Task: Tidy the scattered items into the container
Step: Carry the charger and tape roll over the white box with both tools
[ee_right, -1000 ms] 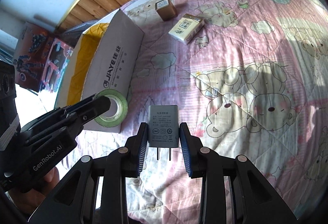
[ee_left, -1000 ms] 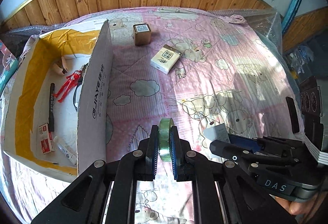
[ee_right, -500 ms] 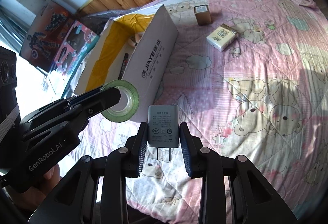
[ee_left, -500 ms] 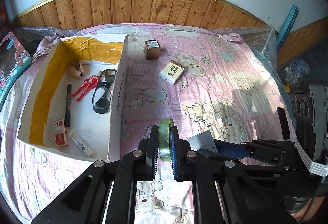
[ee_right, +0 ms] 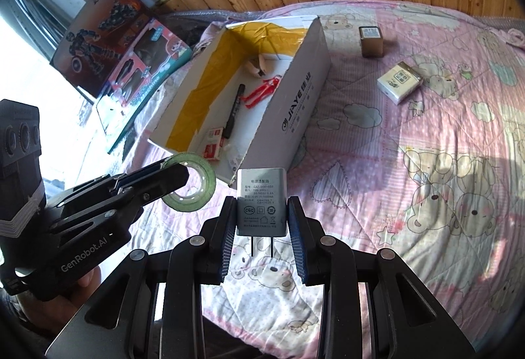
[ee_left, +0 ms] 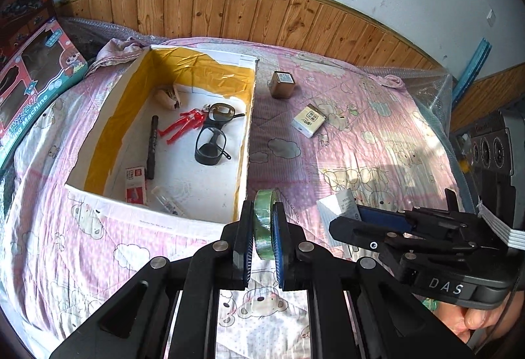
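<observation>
Both grippers were black, with round silver screws on their arms. The left gripper (ee_left: 263, 239) had blue pads, and so did the right gripper (ee_right: 261, 219). White letters (DAS and GenRobot.AI) were printed on their sides.

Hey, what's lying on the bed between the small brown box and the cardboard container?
Nothing: in the left wrist view only bare pink quilt separates the small brown box from the cardboard container. The white packet lies on the box's other side.
</observation>
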Tool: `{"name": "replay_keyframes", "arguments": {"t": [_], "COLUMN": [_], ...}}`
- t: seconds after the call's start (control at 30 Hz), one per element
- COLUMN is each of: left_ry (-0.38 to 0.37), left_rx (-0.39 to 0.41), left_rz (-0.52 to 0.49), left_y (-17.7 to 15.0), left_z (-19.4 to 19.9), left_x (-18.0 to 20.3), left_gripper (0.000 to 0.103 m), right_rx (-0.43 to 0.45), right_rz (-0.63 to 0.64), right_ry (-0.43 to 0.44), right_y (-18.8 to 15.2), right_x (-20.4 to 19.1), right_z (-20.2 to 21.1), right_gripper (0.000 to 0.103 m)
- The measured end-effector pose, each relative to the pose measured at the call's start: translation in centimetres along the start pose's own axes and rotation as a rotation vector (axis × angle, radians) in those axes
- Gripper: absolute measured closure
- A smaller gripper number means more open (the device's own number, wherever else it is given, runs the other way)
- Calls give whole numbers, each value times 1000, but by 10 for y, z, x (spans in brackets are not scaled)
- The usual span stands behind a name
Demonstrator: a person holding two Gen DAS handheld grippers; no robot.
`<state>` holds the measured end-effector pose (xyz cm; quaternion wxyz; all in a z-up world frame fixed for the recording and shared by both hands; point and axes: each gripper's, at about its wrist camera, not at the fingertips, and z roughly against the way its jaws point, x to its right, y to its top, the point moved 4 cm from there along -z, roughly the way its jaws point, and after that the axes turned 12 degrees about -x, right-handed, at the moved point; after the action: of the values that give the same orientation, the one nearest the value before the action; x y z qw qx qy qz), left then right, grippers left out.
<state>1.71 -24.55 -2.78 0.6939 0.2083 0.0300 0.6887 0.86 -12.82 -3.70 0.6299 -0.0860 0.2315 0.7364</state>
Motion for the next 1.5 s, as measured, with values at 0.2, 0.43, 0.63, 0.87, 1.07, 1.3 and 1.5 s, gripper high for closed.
{"name": "replay_keyframes", "arguments": {"t": [0.2, 0.43, 0.63, 0.87, 1.07, 1.3, 1.5], "left_ry": [-3, -9, -18, -18, -38, -47, -62], "left_rx": [10, 29, 36, 44, 16, -26, -62], "left_rz": [53, 122, 160, 181, 201, 204, 216], "left_y": [-3, 4, 16, 39, 55, 77, 96], "left_z": [9, 19, 24, 25, 13, -5, -21], "left_x": [-22, -47, -66, -85, -96, -100, -105], "left_gripper": [92, 92, 92, 92, 92, 92, 92], "right_rx": [5, 16, 15, 12, 2, -3, -21], "right_rz": [49, 103, 142, 178, 190, 195, 203], "right_ry": [4, 18, 22, 14, 3, -16, -28], "right_y": [11, 25, 36, 50, 59, 74, 86], "right_x": [-20, -42, -56, -67, -68, -66, -64], "right_z": [-1, -3, -9, -16, -25, -35, -46], "right_gripper": [70, 70, 70, 70, 70, 70, 70]}}
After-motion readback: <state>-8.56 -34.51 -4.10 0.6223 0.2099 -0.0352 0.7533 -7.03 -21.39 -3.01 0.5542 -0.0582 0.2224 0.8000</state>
